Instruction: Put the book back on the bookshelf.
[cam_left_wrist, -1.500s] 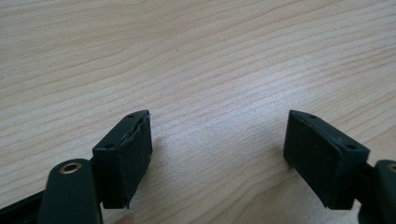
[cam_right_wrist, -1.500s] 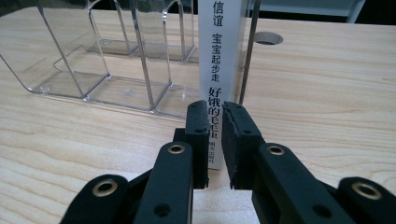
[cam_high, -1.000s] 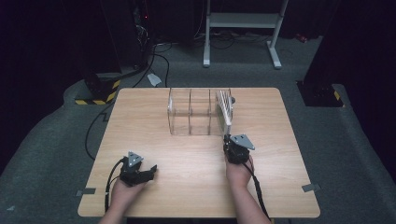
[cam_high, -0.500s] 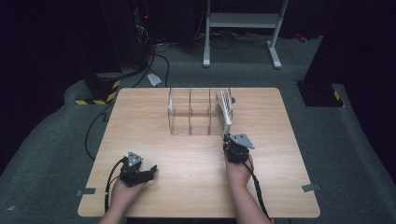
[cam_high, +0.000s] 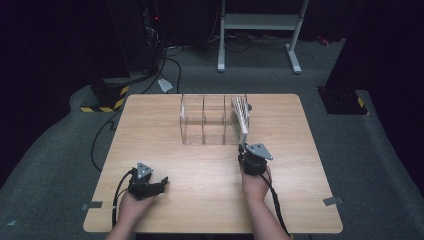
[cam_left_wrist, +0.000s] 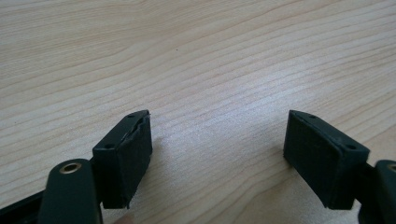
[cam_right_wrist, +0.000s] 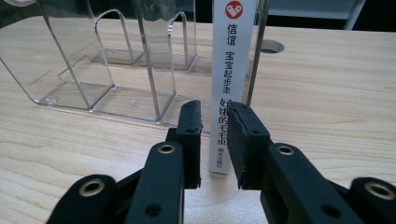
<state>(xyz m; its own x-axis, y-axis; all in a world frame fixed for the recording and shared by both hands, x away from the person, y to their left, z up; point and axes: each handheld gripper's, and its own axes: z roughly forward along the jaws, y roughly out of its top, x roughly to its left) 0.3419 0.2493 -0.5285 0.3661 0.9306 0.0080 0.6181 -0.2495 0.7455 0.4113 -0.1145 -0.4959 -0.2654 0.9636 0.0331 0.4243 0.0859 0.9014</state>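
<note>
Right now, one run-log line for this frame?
left tongs: open, on table, nothing between | right tongs: just opening around book spine | book: upright in clear rack, rightmost slot

Pale matt wood-grain table (cam_high: 165, 130), glossy clear plastic rack (cam_right_wrist: 84, 70), smooth white paper book (cam_right_wrist: 233, 70).

The left gripper (cam_high: 161, 183) lies low near the worktop's near left corner, held from behind by the left hand (cam_high: 131, 206), its fingers (cam_left_wrist: 125, 156) spread wide apart. The right gripper (cam_high: 243, 148) points toward the far edge; its fingers (cam_right_wrist: 246, 142) have just been opening slightly, a narrow gap between them.
</note>
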